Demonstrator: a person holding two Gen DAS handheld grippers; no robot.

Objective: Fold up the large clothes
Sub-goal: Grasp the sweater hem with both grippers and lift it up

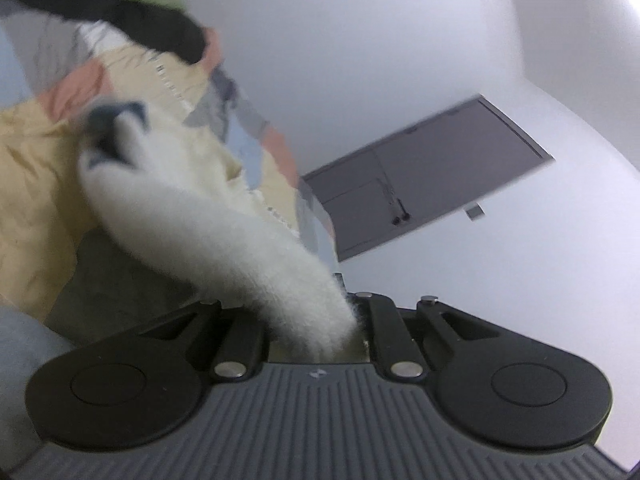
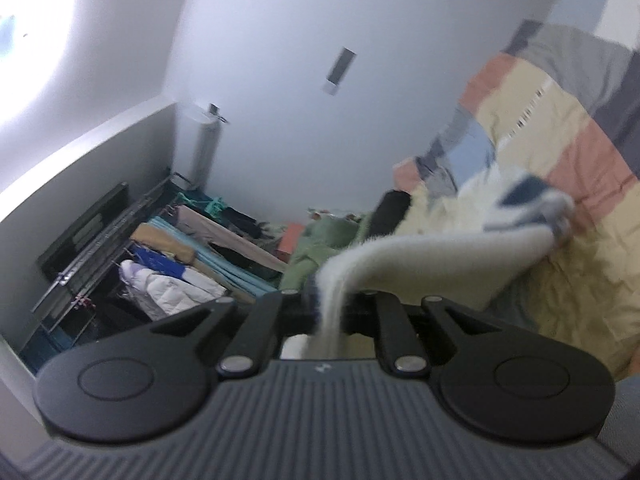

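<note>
Sweater (image 1: pixel 208 216), white and fuzzy with a dark blue band, hangs stretched between our two grippers above a patchwork quilt (image 1: pixel 36 184); left gripper (image 1: pixel 320 320) and right gripper (image 2: pixel 326 312) each clench a soft bunched end.

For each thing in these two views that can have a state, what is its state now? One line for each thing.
Left gripper: shut on the white fluffy garment.
Right gripper: shut on the same garment.
White fluffy garment: lifted off the bed, hanging stretched from both grippers, unfolded, blurred.
Patchwork quilt: spread on the bed, wrinkled.
Green garment: lying crumpled, not folded.
Clothes on the rack: hanging.
</note>
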